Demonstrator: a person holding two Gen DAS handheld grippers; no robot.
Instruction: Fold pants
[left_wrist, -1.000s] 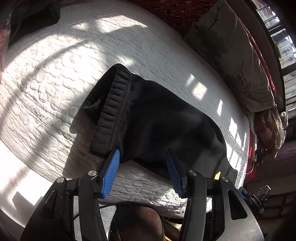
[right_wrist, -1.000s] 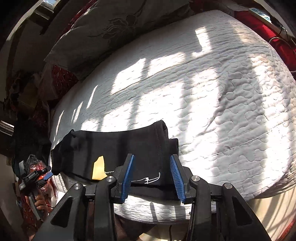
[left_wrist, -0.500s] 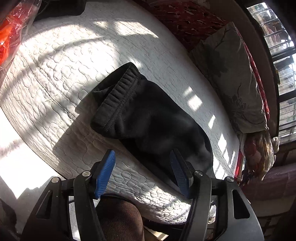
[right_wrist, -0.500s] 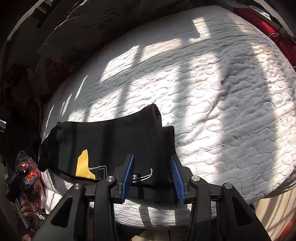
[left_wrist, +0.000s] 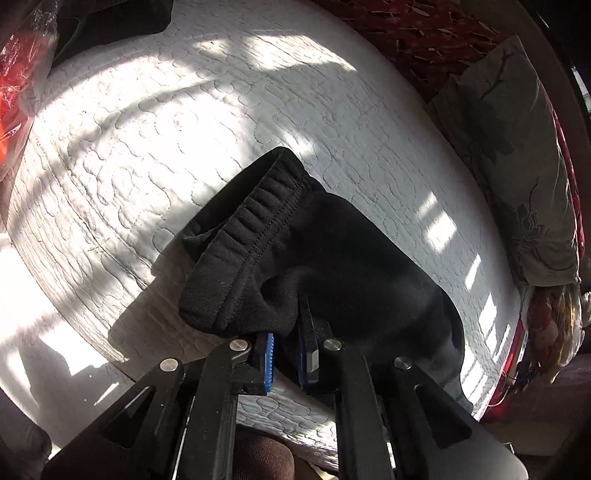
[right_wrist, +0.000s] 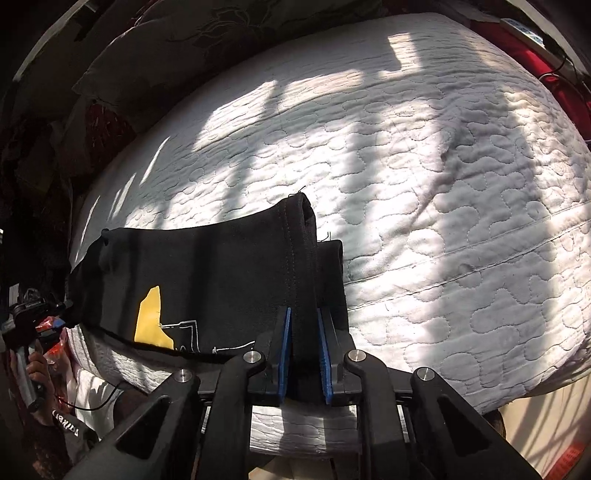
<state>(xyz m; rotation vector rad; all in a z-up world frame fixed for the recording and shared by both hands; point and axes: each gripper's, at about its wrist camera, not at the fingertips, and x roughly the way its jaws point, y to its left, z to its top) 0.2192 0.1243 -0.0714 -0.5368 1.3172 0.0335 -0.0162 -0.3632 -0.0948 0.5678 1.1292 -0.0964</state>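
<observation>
Black pants (left_wrist: 332, 258) lie along the near edge of a white quilted mattress (left_wrist: 166, 129). In the left wrist view the ribbed waistband (left_wrist: 243, 243) is at the left, and my left gripper (left_wrist: 286, 325) is shut on the pants just behind the waistband, lifting it a little. In the right wrist view the pants (right_wrist: 221, 280) show the leg hems (right_wrist: 306, 236) and a yellow patch (right_wrist: 149, 317). My right gripper (right_wrist: 304, 332) is shut on the hem end at the near edge.
A grey flowered pillow (left_wrist: 517, 166) and red patterned bedding (left_wrist: 424, 33) lie at the head of the bed. Dark clothing (left_wrist: 110, 22) and an orange bag (left_wrist: 14, 74) sit at the far left. A power strip (right_wrist: 524, 33) lies on red fabric.
Both grippers moved forward and closed: the left onto the pants by the waistband, the right onto the leg hems. The waistband end is now bunched and slightly raised.
</observation>
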